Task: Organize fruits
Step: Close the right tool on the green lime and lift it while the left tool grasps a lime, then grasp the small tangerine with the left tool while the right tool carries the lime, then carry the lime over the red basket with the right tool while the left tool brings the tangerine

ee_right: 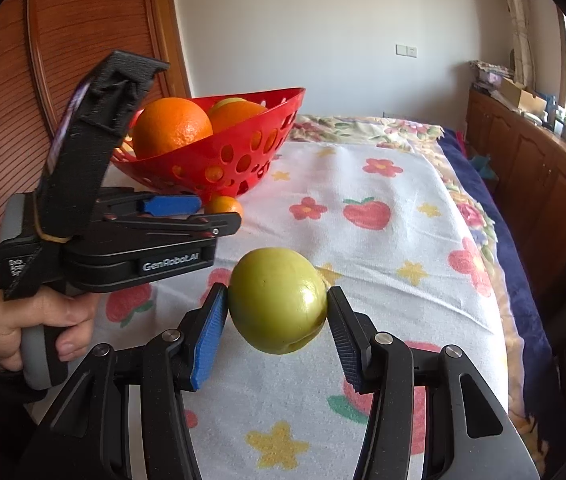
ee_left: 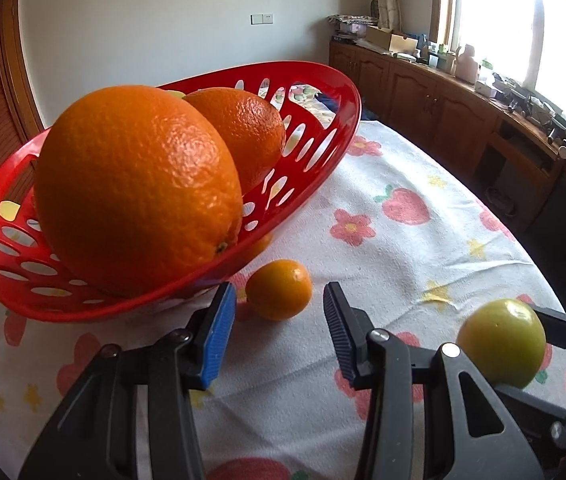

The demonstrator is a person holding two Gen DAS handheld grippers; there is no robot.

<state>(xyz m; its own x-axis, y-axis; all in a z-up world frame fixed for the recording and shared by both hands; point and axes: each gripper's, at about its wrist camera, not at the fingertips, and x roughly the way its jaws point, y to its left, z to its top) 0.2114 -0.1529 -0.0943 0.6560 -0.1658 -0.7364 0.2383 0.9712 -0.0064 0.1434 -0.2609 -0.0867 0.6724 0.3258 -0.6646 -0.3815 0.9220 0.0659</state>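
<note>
A red perforated basket (ee_left: 325, 148) (ee_right: 243, 160) stands on the flowered cloth and holds two large oranges (ee_left: 135, 188) (ee_right: 173, 126); something yellow shows behind them. A small orange (ee_left: 279, 289) (ee_right: 225, 205) lies on the cloth just by the basket's foot. My left gripper (ee_left: 279, 320) (ee_right: 203, 216) is open, its blue pads either side of the small orange and a little short of it. My right gripper (ee_right: 277, 320) is shut on a green apple (ee_right: 277, 300) (ee_left: 503, 342) and holds it above the cloth.
The flowered cloth (ee_right: 383, 248) covers a table or bed. A wooden door (ee_right: 83, 40) is behind the basket at the left. Wooden cabinets (ee_left: 443, 100) with clutter run under a bright window at the right. A dark blue blanket edge (ee_right: 523, 280) lies right of the cloth.
</note>
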